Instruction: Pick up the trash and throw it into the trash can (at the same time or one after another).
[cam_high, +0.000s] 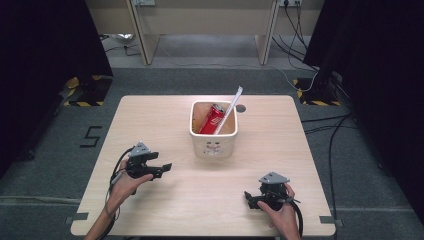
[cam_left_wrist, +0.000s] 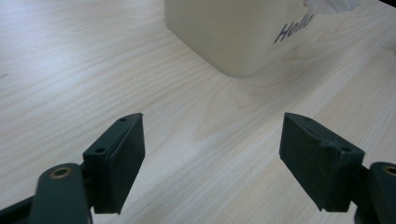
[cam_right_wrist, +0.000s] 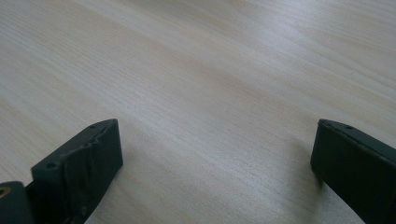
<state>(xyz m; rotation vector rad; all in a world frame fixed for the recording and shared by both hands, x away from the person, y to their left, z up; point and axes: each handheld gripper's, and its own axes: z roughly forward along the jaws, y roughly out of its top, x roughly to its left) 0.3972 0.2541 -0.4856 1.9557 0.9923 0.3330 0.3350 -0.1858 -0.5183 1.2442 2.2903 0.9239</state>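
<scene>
A cream square bin (cam_high: 213, 145) stands mid-table, holding a red soda can (cam_high: 212, 119) and a white wrapped straw (cam_high: 229, 109) that leans out over its far right corner. My left gripper (cam_high: 165, 168) hovers low at the front left, pointing right toward the bin, open with nothing between its jaws. In the left gripper view the bin (cam_left_wrist: 238, 32) with dark "Hello" lettering sits ahead of the open left gripper (cam_left_wrist: 212, 154). My right gripper (cam_high: 247, 198) rests near the front right edge, pointing left. Its jaws stand wide apart over bare wood in the right gripper view (cam_right_wrist: 215, 163).
The light wooden table (cam_high: 150, 120) has a small round hole (cam_high: 241, 108) beyond the bin. Grey floor surrounds it, with cables (cam_high: 330, 145) at the right, black curtains on both sides and wooden furniture legs (cam_high: 142, 45) at the back.
</scene>
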